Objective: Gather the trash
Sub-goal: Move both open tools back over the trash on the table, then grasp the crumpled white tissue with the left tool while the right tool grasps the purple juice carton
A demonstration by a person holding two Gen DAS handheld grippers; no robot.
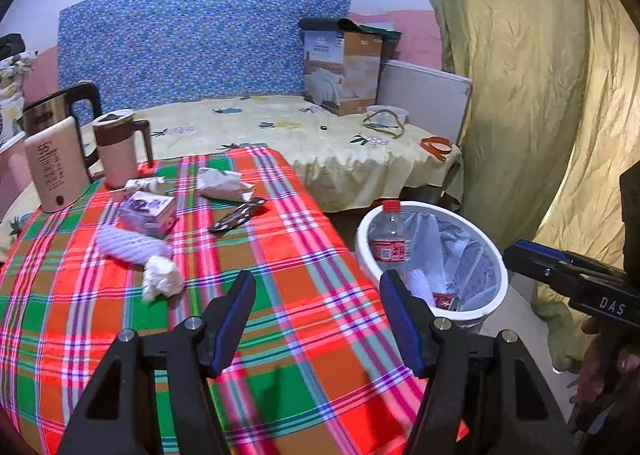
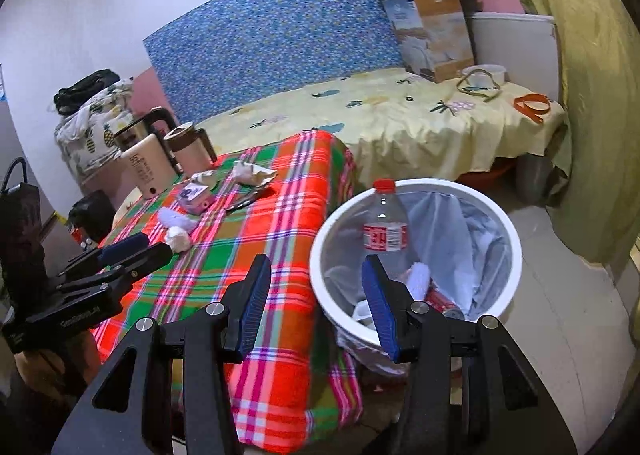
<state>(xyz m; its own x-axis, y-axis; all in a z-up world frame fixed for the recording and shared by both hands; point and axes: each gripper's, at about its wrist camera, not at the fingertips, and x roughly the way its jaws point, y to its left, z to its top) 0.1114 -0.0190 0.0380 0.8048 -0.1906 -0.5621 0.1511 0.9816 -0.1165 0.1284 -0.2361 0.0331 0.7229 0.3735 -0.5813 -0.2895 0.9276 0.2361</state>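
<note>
Both the left gripper [image 1: 316, 315] and the right gripper [image 2: 316, 303] are hanging with jaws apart, empty. Trash like the tissue [image 1: 162, 279] is lying mid-surface, near the kettles' corner; a careless reach risks knocking a kettle [image 1: 56, 163], or tipping the bottle [image 1: 390, 235] leaning on the bin [image 1: 496, 255] rim.

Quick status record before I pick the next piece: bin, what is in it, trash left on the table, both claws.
bin: white round plastic bin with clear liner, on the floor beside the plaid-covered table
in bin: clear plastic bottle with red cap and label standing upright, small red packet, white scraps
left on table: crumpled white tissue, lilac knitted roll, small purple carton, crumpled paper wrapper, dark flat wrapper
left claw: open, empty
right claw: open, empty
</note>
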